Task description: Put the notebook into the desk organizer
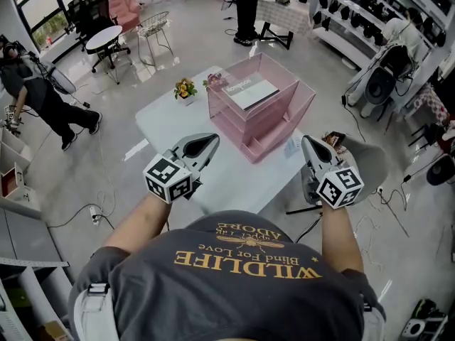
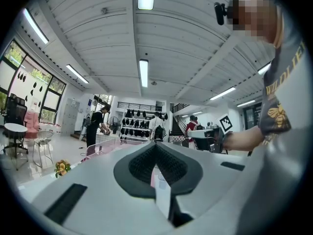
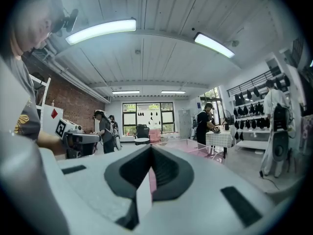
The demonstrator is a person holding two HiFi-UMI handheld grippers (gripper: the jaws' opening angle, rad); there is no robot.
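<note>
Both sets of jaws are closed on nothing: left gripper (image 1: 212,141), right gripper (image 1: 308,144). Notebook (image 1: 250,93) lies in organizer (image 1: 276,130); task looks finished, so no further move seems needed.

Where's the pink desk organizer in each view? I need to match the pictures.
Head view: pink desk organizer at upper centre.
Left gripper view: low, just left of the jaw tips.
Right gripper view: low, just right of the jaw tips.
Shared landmark: the person in black standing beyond it, in all three.
</note>
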